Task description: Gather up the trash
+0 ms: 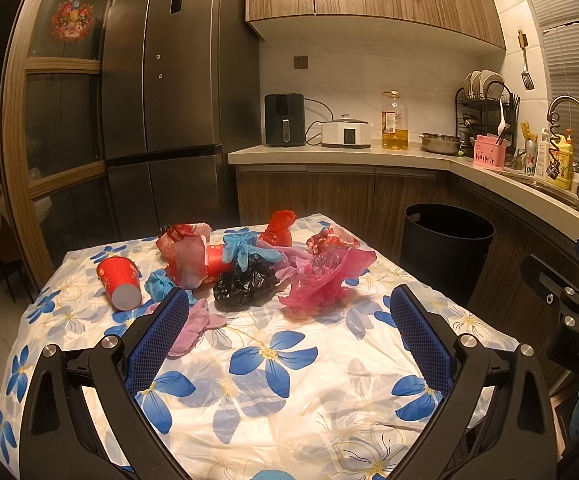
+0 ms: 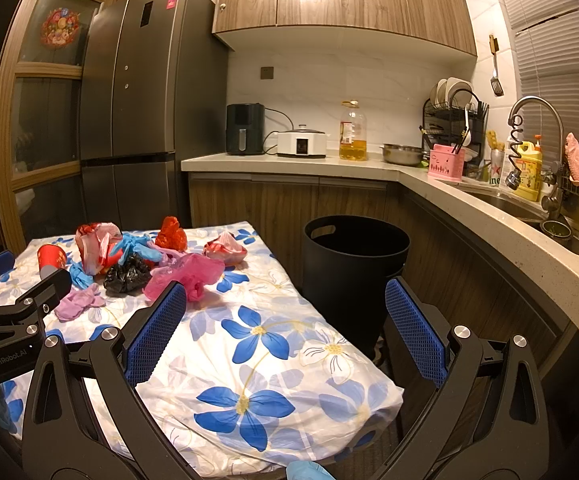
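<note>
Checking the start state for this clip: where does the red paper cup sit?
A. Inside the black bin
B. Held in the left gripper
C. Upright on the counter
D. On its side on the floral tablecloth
D: the red paper cup lies tipped over on the floral tablecloth, apart from the open left gripper.

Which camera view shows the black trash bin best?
The right wrist view: the black trash bin stands near the picture's middle, with its rim, a handle slot and most of its side visible beside the table. The left wrist view shows it farther right, with its lower part hidden behind the table.
</note>
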